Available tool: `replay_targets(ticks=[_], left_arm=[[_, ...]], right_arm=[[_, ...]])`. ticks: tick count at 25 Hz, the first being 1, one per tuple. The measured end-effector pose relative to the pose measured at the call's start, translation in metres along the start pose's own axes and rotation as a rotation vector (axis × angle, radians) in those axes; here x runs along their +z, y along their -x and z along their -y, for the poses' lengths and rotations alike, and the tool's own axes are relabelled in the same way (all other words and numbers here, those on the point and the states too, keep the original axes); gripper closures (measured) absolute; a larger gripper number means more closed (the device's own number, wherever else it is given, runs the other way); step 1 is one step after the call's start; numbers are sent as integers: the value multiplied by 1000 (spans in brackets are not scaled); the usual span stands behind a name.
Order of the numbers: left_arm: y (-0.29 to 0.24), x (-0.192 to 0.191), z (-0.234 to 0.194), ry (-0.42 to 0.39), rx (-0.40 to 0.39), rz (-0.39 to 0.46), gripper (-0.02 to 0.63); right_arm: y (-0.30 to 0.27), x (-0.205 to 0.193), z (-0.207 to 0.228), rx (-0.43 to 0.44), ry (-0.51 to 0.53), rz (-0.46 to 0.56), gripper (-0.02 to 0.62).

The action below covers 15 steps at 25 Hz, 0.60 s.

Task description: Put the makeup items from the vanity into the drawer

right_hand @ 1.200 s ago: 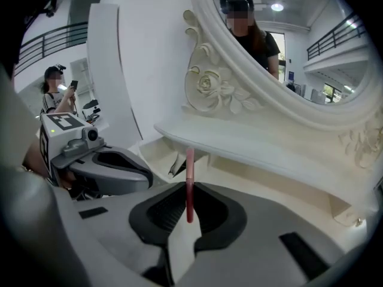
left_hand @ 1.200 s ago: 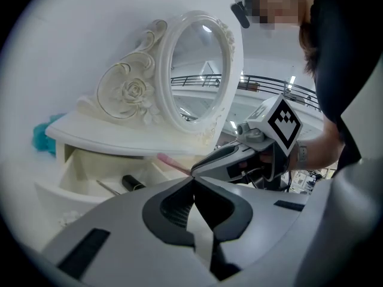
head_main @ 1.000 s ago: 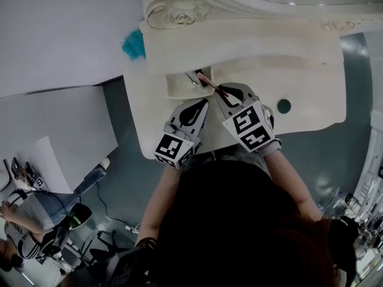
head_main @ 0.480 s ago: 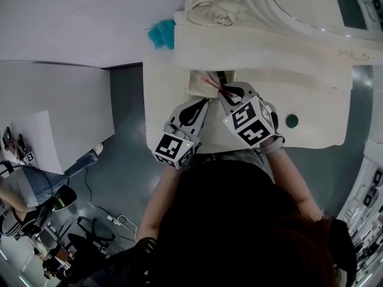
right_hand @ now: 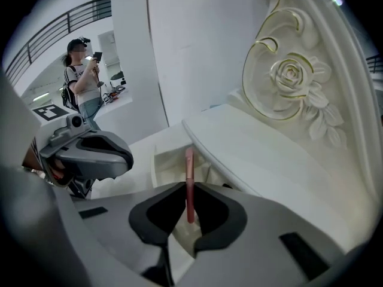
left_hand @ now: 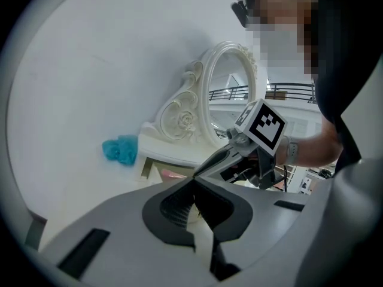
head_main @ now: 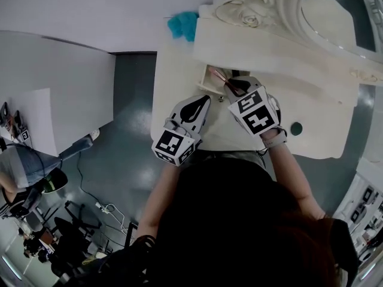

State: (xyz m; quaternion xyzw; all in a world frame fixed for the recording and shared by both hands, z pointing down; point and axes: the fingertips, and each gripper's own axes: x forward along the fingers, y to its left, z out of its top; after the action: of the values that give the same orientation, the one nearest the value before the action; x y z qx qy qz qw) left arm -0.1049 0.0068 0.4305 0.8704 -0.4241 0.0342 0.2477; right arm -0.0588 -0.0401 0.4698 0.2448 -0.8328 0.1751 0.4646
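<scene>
Right tool [right_hand: 189, 189] clamped on pink makeup stick [right_hand: 189, 160] over open drawer [right_hand: 160, 163], left tool [left_hand: 194, 183] closed, empty, alongside

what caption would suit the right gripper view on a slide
Right gripper with jaws shut on a pink makeup stick, held over the open drawer

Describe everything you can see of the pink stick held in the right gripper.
The pink stick is slender, straight and smooth, plastic by its look. Its front section is a paler, slightly shiny pink and its rear section a deeper pink. The right gripper is shut on the rear section, with the pads pressing from both sides, and nothing else touches it. It points forward along the jaws, with its free end aimed into the open drawer. No print or cap seam can be made out.
</scene>
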Motion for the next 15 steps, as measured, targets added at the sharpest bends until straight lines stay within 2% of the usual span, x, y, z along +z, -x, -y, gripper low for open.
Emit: replay_targets(ticks=[15], left_arm=[[11, -1, -7, 4, 35, 2, 592]], right_arm=[[-4, 4, 0, -7, -8, 15, 540]])
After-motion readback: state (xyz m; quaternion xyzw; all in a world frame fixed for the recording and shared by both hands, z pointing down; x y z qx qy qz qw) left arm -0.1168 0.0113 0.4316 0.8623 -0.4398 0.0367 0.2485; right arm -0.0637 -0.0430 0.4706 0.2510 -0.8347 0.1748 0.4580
